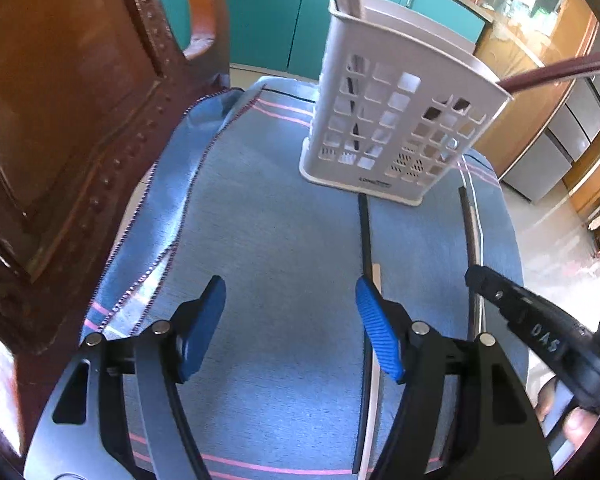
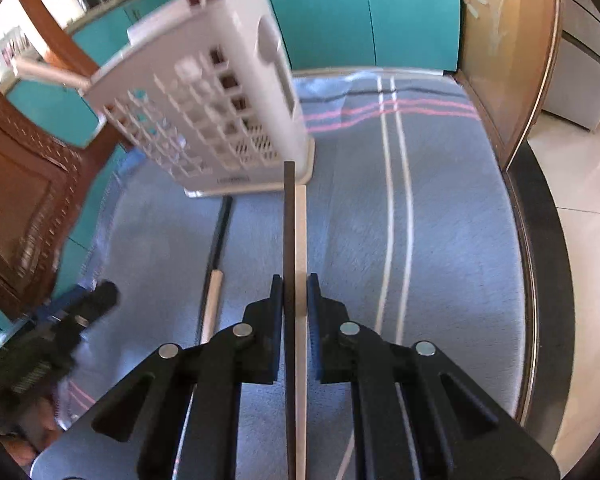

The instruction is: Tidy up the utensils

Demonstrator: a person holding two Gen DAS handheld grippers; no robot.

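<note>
while the left gripper [image 1: 290, 328] hangs spread wide over the blue cloth [image 1: 280, 240] with nothing between its blue pads, the right gripper [image 2: 294, 312] is pressed together on a dark chopstick [image 2: 289, 240], with a pale stick [image 2: 300, 248] running alongside it, possibly pinched too. another chopstick [image 1: 366, 240] lies flat on the cloth just beside the left gripper's right pad, pointing toward the white slotted holder [image 1: 392, 120]. the holder stands upright at the far end of the cloth and has sticks poking out of its top.
</note>
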